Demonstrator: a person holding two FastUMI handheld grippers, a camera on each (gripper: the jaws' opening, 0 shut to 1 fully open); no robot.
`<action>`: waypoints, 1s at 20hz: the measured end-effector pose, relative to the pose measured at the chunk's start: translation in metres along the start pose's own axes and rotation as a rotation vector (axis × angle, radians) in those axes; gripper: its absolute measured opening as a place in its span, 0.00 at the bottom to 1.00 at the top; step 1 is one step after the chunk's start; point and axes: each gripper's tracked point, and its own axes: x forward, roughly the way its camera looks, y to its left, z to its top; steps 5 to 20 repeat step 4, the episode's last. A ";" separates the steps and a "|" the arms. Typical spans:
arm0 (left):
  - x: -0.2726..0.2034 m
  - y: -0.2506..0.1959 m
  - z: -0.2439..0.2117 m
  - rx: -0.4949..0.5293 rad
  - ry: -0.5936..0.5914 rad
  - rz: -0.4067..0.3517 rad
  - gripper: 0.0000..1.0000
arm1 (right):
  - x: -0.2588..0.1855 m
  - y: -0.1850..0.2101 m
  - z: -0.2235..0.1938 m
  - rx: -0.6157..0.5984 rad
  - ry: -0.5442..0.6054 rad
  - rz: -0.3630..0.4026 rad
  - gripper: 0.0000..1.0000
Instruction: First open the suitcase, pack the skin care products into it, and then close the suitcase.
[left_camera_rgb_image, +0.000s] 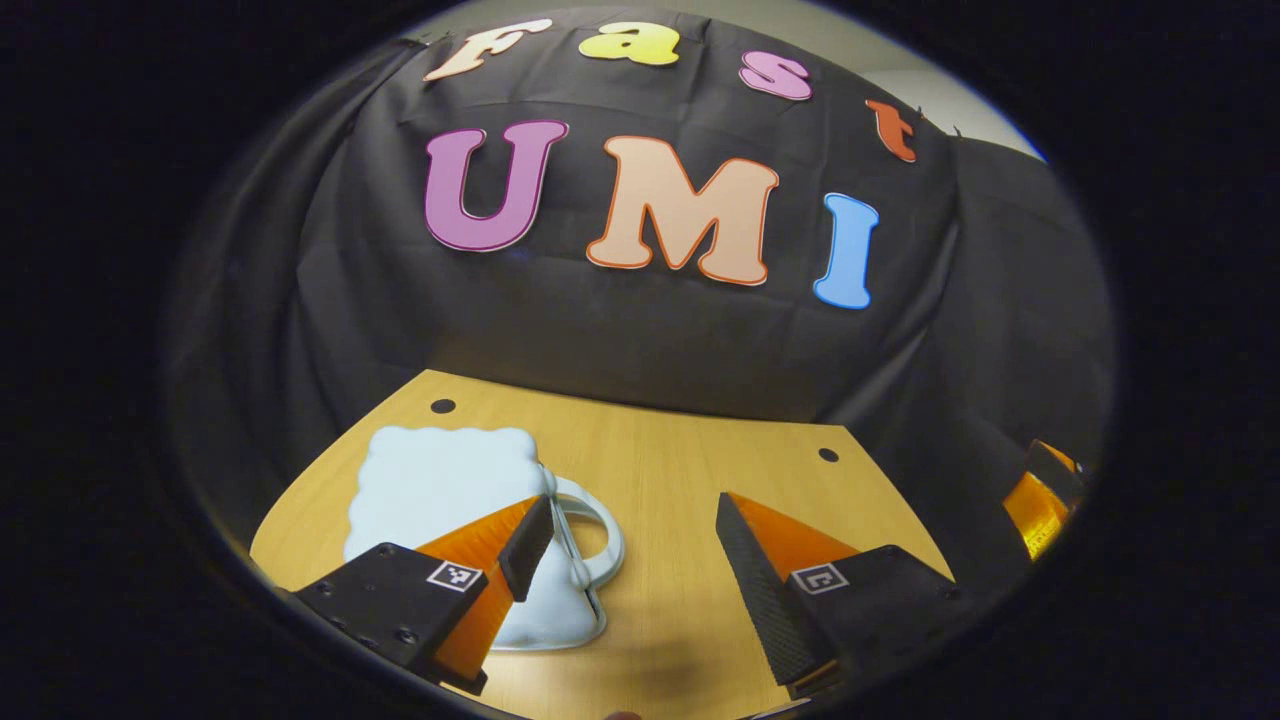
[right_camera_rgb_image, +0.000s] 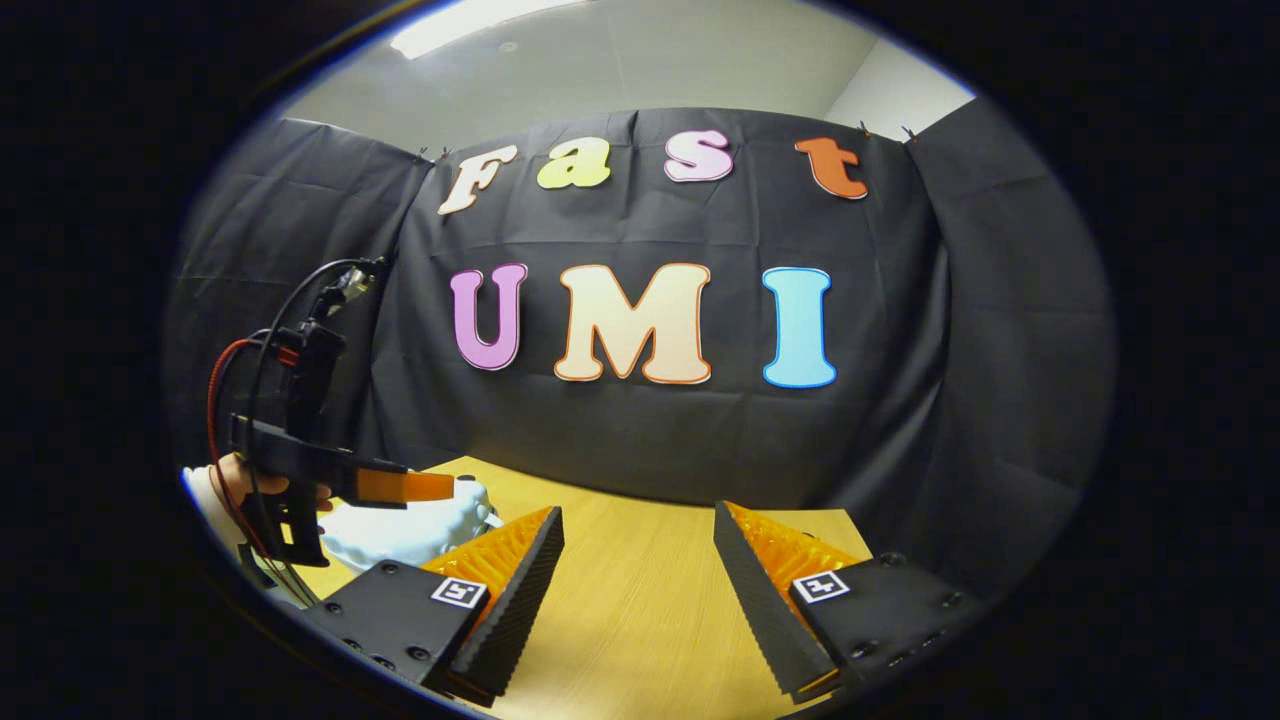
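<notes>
1. Nearest in the left gripper view, the left gripper (left_camera_rgb_image: 630, 560) hangs low over the wooden table (left_camera_rgb_image: 700, 480), its two fingers spread wide with nothing between them.
2. Just past its left-hand finger lies the suitcase (left_camera_rgb_image: 440, 490) — a small pale-blue case with a scalloped edge, flat on the table and, by the look of it, not yet opened. Its looped handle (left_camera_rgb_image: 598, 535) juts out toward the gap between the fingers.
3. That is the relation the next move turns on, I'd say: the case lies ahead and to the left of the left gripper, handle end nearest, body running away toward the cloth wall.
4. In the right gripper view, the right gripper (right_camera_rgb_image: 638, 585) is also wide open and holds nothing; bare tabletop lies between its fingers.
5. Farther off in that same view, at the left, a hand (right_camera_rgb_image: 240, 485) holds the other tool over the case (right_camera_rgb_image: 400, 535), one orange finger reaching across its top. So the left one is clearly the nearer — the right stands well apart from the case, off to its side.
6. I judge the task barely begun: the opening step is the one in hand.
7. I can't make out any skin care products from where these cameras look.
8. Behind everything, the black cloth closes off the booth.
</notes>
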 end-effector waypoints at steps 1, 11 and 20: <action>-0.006 0.001 0.001 0.016 -0.003 0.002 0.96 | -0.002 0.001 0.000 0.002 -0.004 -0.004 0.95; -0.018 0.002 -0.008 0.066 -0.007 0.000 0.95 | -0.008 -0.004 0.002 0.005 -0.015 -0.032 0.95; -0.018 0.002 -0.008 0.066 -0.007 0.000 0.95 | -0.008 -0.004 0.002 0.005 -0.015 -0.032 0.95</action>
